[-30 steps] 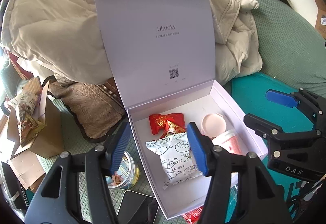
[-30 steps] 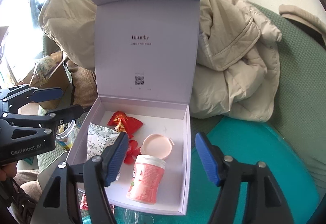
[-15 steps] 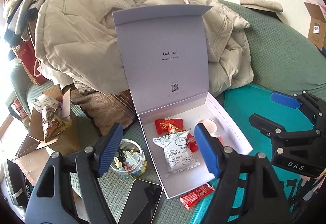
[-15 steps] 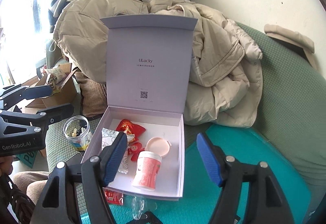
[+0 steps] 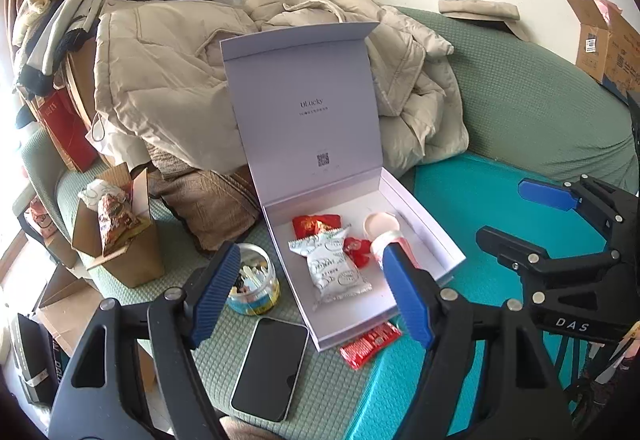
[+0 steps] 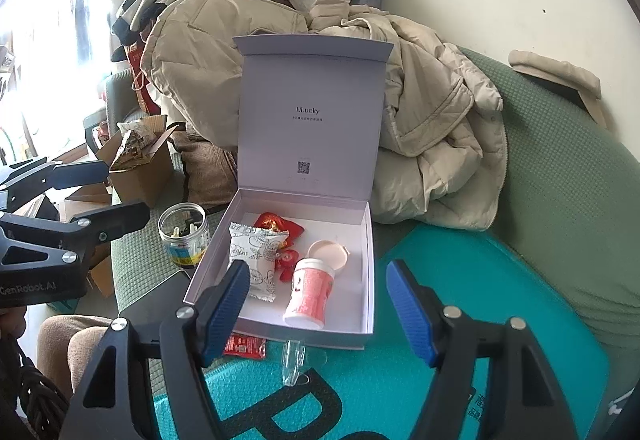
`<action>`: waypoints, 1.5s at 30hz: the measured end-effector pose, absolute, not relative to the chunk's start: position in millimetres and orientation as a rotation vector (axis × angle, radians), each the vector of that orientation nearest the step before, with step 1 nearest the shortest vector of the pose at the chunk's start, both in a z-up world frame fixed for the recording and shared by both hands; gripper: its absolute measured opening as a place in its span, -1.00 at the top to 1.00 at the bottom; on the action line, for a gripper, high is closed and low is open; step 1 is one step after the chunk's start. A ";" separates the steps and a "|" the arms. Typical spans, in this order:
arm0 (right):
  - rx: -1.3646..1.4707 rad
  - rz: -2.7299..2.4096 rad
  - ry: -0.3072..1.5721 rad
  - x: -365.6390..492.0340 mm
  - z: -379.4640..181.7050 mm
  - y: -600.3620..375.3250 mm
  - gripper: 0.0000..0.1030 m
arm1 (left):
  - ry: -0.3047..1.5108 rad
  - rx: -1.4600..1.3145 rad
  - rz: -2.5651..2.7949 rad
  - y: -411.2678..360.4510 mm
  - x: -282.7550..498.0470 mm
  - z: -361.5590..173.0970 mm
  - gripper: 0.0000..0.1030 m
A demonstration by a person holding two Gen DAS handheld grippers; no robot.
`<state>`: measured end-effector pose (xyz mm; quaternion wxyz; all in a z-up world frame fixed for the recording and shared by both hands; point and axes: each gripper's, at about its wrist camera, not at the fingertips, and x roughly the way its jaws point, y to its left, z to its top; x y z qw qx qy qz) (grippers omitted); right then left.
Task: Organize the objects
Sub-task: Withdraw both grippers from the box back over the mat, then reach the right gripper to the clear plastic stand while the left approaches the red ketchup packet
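Inside the open white box (image 6: 370,240), lid upright against a beige jacket (image 6: 432,127), lie a white snack packet (image 6: 256,260), red candy wrappers (image 6: 280,226) and a pink bottle (image 6: 310,290) with its cap (image 6: 326,252) beside it. Both grippers hang above the sofa's front edge: the left gripper (image 5: 310,296), whose jaws have just been opening, and the right gripper (image 6: 320,304) each stand released, gripping nothing. A phone (image 5: 270,368), a small jar (image 5: 254,288) and a red sachet (image 5: 370,344) lie outside the box.

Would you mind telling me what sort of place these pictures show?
Probably a lived-in home sitting room: a green textured sofa heaped with a beige quilted jacket, an open brown cardboard box and a black smartphone lying about.
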<state>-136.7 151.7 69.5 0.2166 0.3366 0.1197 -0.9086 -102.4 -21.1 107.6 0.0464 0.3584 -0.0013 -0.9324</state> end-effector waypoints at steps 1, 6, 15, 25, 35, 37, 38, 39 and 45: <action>0.936 -2.520 0.338 -132.3 67.2 152.5 -0.40 | 0.002 1.095 -2.848 -20.1 -98.5 105.4 -0.47; 0.977 -2.490 0.338 -118.4 53.3 155.6 -0.40 | 0.050 1.151 -2.826 -17.6 -82.1 88.0 -0.48; 1.054 -2.470 0.309 -105.2 23.7 166.6 -0.40 | 0.058 1.215 -2.804 -5.1 -62.6 62.8 -0.48; 1.176 -2.394 0.302 -97.2 -18.0 175.3 -0.40 | 0.107 1.323 -2.815 11.1 -55.6 29.4 -0.48; 1.265 -2.354 0.284 -104.6 -66.7 178.0 -0.40 | 0.160 1.495 -2.748 16.4 -64.9 -22.3 -0.48; 1.285 -2.344 0.268 -110.0 -76.8 179.1 -0.40 | 0.163 1.524 -2.732 16.7 -66.4 -32.5 -0.48; 1.300 -2.339 0.257 -113.0 -81.9 179.2 -0.40 | 0.163 1.530 -2.723 16.2 -67.5 -36.5 -0.48; 1.314 -2.328 0.247 -115.8 -87.2 178.8 -0.40 | 0.165 1.542 -2.713 15.7 -69.4 -41.4 -0.48; 1.336 -2.311 0.238 -128.8 -103.2 173.9 -0.40 | 0.172 1.571 -2.705 13.0 -79.3 -60.2 -0.48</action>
